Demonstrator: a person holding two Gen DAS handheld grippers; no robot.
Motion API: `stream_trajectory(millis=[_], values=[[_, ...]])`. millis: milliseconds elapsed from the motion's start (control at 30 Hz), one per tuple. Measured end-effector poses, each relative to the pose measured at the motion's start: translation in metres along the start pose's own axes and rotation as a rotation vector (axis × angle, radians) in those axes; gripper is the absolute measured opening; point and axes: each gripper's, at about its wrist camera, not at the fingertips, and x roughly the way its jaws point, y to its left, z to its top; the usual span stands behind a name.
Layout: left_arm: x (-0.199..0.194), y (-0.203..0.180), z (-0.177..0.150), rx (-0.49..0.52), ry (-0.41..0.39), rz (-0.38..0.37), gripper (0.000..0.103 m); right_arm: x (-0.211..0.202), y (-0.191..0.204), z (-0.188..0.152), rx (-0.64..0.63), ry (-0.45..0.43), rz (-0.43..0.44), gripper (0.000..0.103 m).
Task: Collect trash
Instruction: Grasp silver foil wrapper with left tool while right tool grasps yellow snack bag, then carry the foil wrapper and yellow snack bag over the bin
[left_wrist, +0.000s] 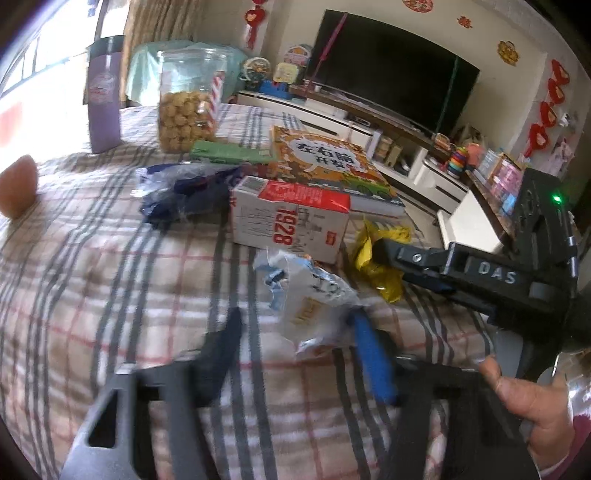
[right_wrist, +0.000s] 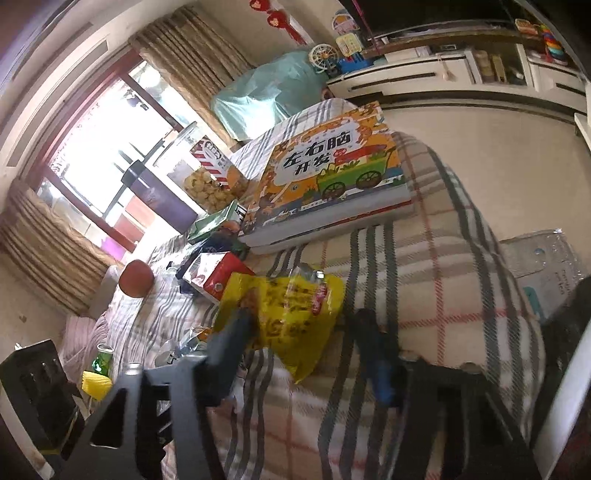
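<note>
Between the left gripper's (left_wrist: 295, 332) two fingers, on the checked cloth (left_wrist: 110, 288), lies a crumpled white wrapper (left_wrist: 314, 306), its length running away toward the milk carton (left_wrist: 291, 221). The fingers flank it, but blur hides whether the pads press; I cannot tell if it is held. Just right of it sits the yellow bag (right_wrist: 284, 310), and the right gripper (right_wrist: 303, 332) has it between its own fingers, the left one over the bag's near edge; a firm grip is not clear. Each hand is nearest its own piece, so neither needs to cross.
</note>
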Motion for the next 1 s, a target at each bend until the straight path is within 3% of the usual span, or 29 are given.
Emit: stream_trajectory(millis=[33, 67, 100, 233, 733, 1000], values=[[0.004, 0.0, 0.0, 0.004, 0.009, -0.015, 0.03, 0.001, -0.001, -0.001, 0.004, 0.004, 0.006, 0.032], [0.006, 0.0, -0.001, 0.009, 0.01, -0.02, 0.029, 0.001, -0.001, -0.002, 0.006, 0.002, 0.009, 0.029], [0.006, -0.002, -0.002, 0.018, 0.006, -0.019, 0.026, 0.0, -0.001, -0.003, 0.006, -0.001, 0.011, 0.02], [0.002, -0.004, -0.005, 0.028, -0.006, -0.023, 0.021, -0.014, -0.003, -0.01, 0.012, -0.016, 0.021, 0.015], [-0.045, -0.016, -0.035, 0.033, -0.02, -0.088, 0.02, -0.088, 0.011, -0.058, -0.07, -0.085, -0.007, 0.013], [-0.062, -0.029, -0.05, 0.052, -0.016, -0.117, 0.02, -0.118, 0.007, -0.079, -0.053, -0.115, -0.019, 0.013]])
